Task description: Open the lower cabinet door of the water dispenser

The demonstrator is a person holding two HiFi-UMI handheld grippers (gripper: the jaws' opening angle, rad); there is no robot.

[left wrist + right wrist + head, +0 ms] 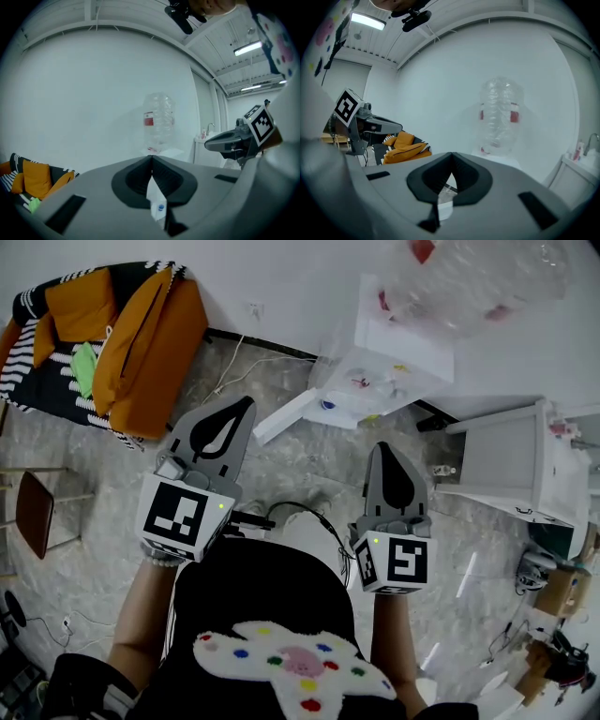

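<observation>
A: Your left gripper (242, 409) has its jaws pressed together, and they hold nothing.

B: It is the same for your right gripper (385, 448): jaws together, nothing in them. The two sit side by side with a gap between them. Both point at the water dispenser (405, 338).

A: On top of the dispenser stands a big clear bottle (478, 277) with a red label. You can see right through it. I cannot tell if there is water inside.

B: Lower down is the cabinet door (286, 416). It looks swung out from the white box.

A: Where is it from your grippers?

B: It lies in front of them, closer to your left one. Its free end is near the left tip, a bit to the right of it, but they do not touch. Your right gripper is farther off.

A: And which way does it point?

B: In the head view its long side runs from the foot of the dispenser down and to the left. So the free end points toward your left gripper.

A: What is in the cabinet?

B: You can see small coloured bits (361, 381) where the door meets the box, red and yellow and blue. They are too small to name.

A: Farther out, orange cushions (141, 343) lie on a striped seat (37, 362) on the far left, and a white cupboard (511, 460) stands on the right
</observation>
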